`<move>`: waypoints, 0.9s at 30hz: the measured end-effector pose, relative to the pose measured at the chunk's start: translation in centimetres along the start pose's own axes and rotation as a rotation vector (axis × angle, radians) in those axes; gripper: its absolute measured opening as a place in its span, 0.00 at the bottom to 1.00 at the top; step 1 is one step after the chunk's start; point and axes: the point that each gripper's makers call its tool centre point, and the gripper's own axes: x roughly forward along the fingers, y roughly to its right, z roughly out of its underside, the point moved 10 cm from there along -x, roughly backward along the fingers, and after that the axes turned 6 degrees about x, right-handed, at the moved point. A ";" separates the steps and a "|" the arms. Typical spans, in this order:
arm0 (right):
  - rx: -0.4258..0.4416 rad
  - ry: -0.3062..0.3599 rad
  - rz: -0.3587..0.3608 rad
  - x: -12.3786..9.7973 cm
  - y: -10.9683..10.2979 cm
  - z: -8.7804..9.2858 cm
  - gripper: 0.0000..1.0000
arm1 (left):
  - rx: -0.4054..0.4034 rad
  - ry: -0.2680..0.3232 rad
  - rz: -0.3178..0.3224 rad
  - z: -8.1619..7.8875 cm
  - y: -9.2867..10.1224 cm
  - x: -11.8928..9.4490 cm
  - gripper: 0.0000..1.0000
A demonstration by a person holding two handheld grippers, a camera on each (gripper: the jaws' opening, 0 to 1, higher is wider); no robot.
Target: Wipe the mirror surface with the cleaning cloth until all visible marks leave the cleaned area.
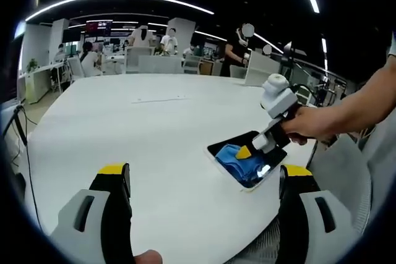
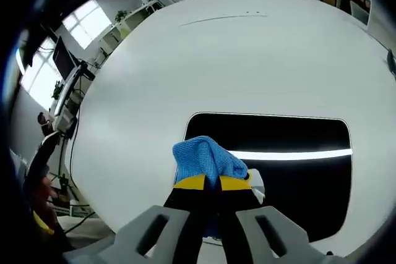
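- My left tongs (image 1: 201, 180): grey bodies, black jaws, yellow tips.
- My right tongs (image 2: 213, 183): same build; from the left gripper view, a white housing on top.
- Forearm (image 1: 365, 103) bare, no sleeve visible.

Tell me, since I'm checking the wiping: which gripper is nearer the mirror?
Right. The right gripper presses the blue cloth onto the mirror; the left gripper hangs open, apart from it.
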 end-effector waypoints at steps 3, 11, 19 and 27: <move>-0.003 -0.001 0.001 0.2 0.0 -0.4 0.00 | 0.021 0.016 -0.028 0.0 -0.2 -0.2 0.98; -0.033 0.003 0.005 0.7 -0.2 -1.3 0.00 | -0.030 0.027 -0.072 0.2 -0.7 -0.6 0.97; -0.053 0.001 0.007 1.2 -0.3 -2.4 0.00 | -0.033 0.012 -0.067 1.2 0.1 -0.8 0.99; -0.084 0.009 0.018 1.9 -0.4 -3.9 0.00 | -0.030 -0.007 -0.063 1.4 -0.2 -0.9 0.99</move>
